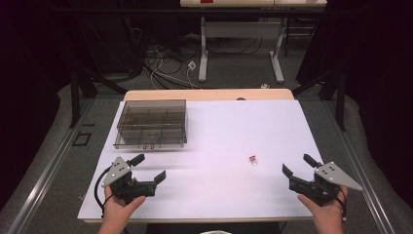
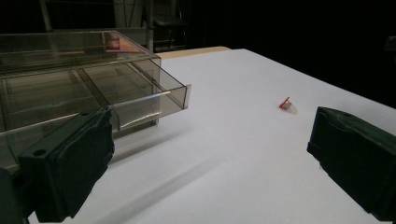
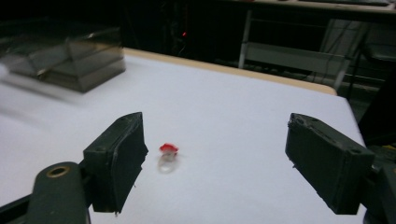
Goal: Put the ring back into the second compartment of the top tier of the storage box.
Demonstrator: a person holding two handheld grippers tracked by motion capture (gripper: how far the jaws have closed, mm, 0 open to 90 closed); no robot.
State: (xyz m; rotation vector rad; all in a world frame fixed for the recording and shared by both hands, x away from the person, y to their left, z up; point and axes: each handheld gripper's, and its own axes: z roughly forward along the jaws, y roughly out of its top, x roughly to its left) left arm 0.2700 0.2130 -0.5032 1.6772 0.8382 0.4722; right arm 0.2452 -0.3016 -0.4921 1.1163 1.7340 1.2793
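Observation:
A small red-and-clear piece (image 1: 252, 159) lies on the white table sheet (image 1: 219, 126), right of the middle. It also lies ahead between the jaws in the right gripper view (image 3: 167, 156) and far off in the left gripper view (image 2: 285, 103). A smoky clear compartment box (image 1: 152, 124) stands at the back left, with one drawer pulled partly out (image 2: 140, 100). My left gripper (image 1: 148, 168) is held low at the front left, jaws wide apart and empty. My right gripper (image 1: 298, 164) is at the front right, open and empty, a short way from the piece.
The table's wooden edge (image 1: 209, 94) runs along the back. Beyond it stand another table's legs (image 1: 203, 58) and loose cables (image 1: 165, 68) on the floor. Dark frame posts (image 1: 75, 92) flank both sides.

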